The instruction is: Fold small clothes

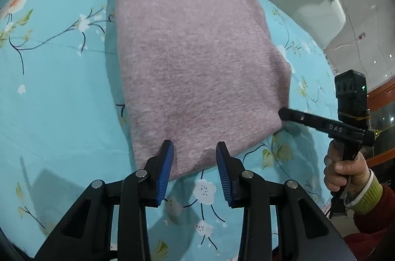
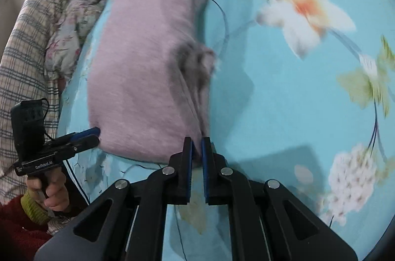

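Two grippers are being held over one pink sweater (image 1: 197,58), one in each hand. On the left gripper (image 1: 195,150) the blue-padded jaws are being kept apart, their tips lying over the near edge of the garment with a strip of knit showing between them; whether the pads are touching the fabric cannot be told. On the right gripper (image 2: 196,146) the jaws are being held nearly closed, with only a thin slit between the pads, right at the near corner of the sweater; it cannot be told whether any cloth is being pinched there.

One sweater is being shown, folded into a thick, roughly four-sided bundle of fuzzy pale-pink knit. Its top face is lying smooth, while along one side grey-shadowed folds and layered edges are being exposed. It is lying on one light-blue bedsheet (image 1: 54,93) printed with white flowers and dark twigs.

Each gripper is being gripped by one hand: the right hand (image 1: 345,169) and the left hand (image 2: 54,191), both emerging from a red sleeve with a green cuff. Beyond the sheet, one checked blanket (image 2: 24,43) is being seen, bunched beside it.
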`<move>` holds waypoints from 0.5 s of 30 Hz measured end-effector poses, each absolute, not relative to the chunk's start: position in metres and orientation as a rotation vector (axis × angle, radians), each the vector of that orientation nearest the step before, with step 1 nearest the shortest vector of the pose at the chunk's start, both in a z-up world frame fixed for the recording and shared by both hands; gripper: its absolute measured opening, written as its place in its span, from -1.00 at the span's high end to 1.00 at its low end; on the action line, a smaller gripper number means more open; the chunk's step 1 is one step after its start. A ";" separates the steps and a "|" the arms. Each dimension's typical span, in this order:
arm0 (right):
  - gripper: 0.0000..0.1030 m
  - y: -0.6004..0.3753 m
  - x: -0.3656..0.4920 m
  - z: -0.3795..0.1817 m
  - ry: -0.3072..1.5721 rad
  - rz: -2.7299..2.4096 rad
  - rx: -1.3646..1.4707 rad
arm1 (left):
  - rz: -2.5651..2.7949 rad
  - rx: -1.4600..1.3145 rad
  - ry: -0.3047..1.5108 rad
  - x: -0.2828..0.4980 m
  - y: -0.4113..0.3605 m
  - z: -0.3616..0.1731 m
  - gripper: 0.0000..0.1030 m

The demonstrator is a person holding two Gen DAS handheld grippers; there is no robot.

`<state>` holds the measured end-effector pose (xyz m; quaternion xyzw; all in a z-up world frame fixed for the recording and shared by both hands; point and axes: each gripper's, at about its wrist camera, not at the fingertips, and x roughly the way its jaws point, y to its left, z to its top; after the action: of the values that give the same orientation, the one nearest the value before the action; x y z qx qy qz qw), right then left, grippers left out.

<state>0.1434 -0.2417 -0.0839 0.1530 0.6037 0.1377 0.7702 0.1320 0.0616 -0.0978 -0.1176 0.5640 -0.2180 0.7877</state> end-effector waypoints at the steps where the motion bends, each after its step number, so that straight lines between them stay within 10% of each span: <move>1: 0.84 -0.243 0.143 -0.083 1.312 0.292 0.338 | -0.465 -0.248 1.215 0.132 0.060 -0.099 0.30; 15: 0.81 -0.198 0.200 -0.013 1.072 0.354 0.251 | -0.463 -0.277 1.130 0.149 0.060 -0.049 0.28</move>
<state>0.2002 -0.1979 -0.0132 0.1185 0.5067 0.1674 0.8374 0.1489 0.0603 -0.0494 -0.1297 0.5286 -0.2166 0.8104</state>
